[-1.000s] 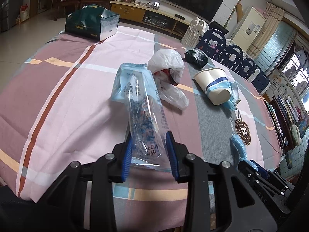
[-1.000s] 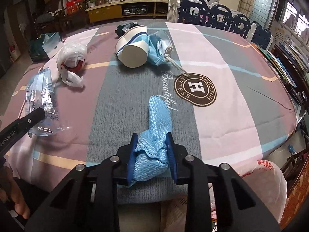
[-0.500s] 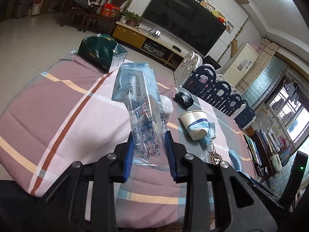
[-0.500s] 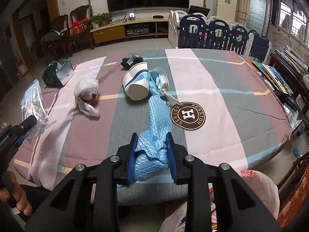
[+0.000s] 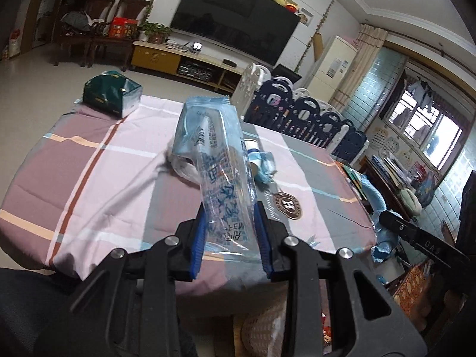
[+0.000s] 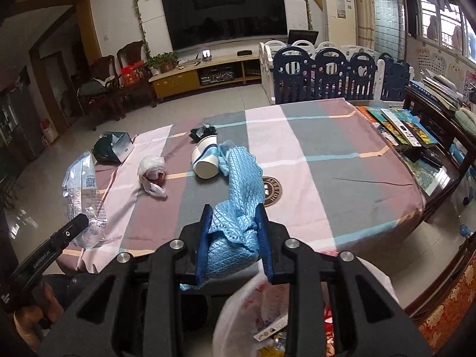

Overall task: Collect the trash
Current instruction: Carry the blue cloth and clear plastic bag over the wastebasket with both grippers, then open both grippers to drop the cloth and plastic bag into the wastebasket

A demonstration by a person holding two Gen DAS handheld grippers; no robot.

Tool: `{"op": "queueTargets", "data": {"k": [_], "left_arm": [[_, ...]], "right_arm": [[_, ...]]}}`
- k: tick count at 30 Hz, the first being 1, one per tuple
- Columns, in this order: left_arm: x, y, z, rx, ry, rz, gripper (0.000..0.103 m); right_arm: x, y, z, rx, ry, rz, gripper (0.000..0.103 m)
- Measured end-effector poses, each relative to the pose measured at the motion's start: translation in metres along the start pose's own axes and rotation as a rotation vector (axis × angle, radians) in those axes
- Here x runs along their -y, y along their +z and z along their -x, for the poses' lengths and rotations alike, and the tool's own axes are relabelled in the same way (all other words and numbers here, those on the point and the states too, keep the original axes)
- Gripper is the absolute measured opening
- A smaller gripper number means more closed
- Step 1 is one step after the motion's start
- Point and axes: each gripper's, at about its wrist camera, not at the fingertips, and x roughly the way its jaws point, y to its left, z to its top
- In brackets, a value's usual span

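My left gripper [image 5: 229, 232] is shut on a clear plastic wrapper with blue print [image 5: 220, 175] and holds it upright above the table's near edge; it also shows in the right wrist view [image 6: 83, 196]. My right gripper [image 6: 233, 235] is shut on a blue quilted cloth [image 6: 241, 190], lifted off the table, above a white trash bag [image 6: 255, 318] that holds scraps. On the table lie a white paper cup [image 6: 205, 160] with a blue mask [image 6: 223, 154], a crumpled white plastic bag [image 6: 151, 172] and a dark wrapper [image 6: 202, 132].
The table carries a pink and grey striped cloth [image 6: 312, 160]. A green tissue box [image 6: 114, 148] stands at its far left edge. Books [image 6: 398, 125] lie on a side table at the right. A navy playpen fence [image 6: 336, 74] stands behind the table.
Both grippers have risen and pulled back from the table with their loads. The wrapper and the cloth have left the tabletop. The trash bag has come into the right wrist view.
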Motion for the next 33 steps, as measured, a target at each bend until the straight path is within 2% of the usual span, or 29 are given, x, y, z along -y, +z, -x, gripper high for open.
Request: {"op": "queueTargets", "data": {"k": [5,9,11,12,13,15,19,22,25,27,29,33], "left_arm": [[0.042,-0.007,0.003,-0.032,-0.087,-0.082,0.031],[0.077,-0.02,-0.002,-0.082,-0.144,-0.162,0.031],[0.097,-0.032,-0.008,-0.126,-0.172,-0.226,0.032],[0.105,-0.038,-0.013,-0.153,-0.188,-0.255,0.032],[0.114,-0.044,-0.016,-0.178,-0.202,-0.287,0.032],[0.132,-0.059,-0.026,-0.232,-0.216,-0.358,0.032],[0.159,-0.087,-0.047,-0.348,-0.294,-0.443,0.032],[0.181,-0.113,-0.068,-0.453,-0.369,-0.499,0.032],[0.197,-0.144,-0.083,-0.542,-0.396,-0.597,0.034],[0.204,-0.158,-0.086,-0.555,-0.365,-0.668,0.042],[0.203,-0.165,-0.083,-0.543,-0.348,-0.707,0.069],[0.19,-0.151,-0.077,-0.488,-0.305,-0.656,0.084]], "right_arm": [[0.05,-0.045,0.017,-0.074,-0.08,-0.048,0.03],[0.083,-0.096,-0.001,-0.243,-0.125,-0.121,0.03],[0.097,-0.114,-0.009,-0.321,-0.125,-0.178,0.035],[0.103,-0.12,-0.009,-0.336,-0.131,-0.207,0.044],[0.111,-0.125,-0.007,-0.342,-0.143,-0.241,0.056],[0.129,-0.126,0.002,-0.3,-0.199,-0.328,0.069],[0.173,-0.12,0.033,-0.18,-0.307,-0.488,0.071],[0.194,-0.116,0.052,-0.121,-0.363,-0.556,0.071],[0.201,-0.115,0.06,-0.103,-0.368,-0.584,0.072],[0.199,-0.114,0.058,-0.109,-0.37,-0.575,0.072],[0.197,-0.115,0.054,-0.118,-0.359,-0.571,0.074],[0.191,-0.113,0.046,-0.134,-0.335,-0.565,0.074]]}}
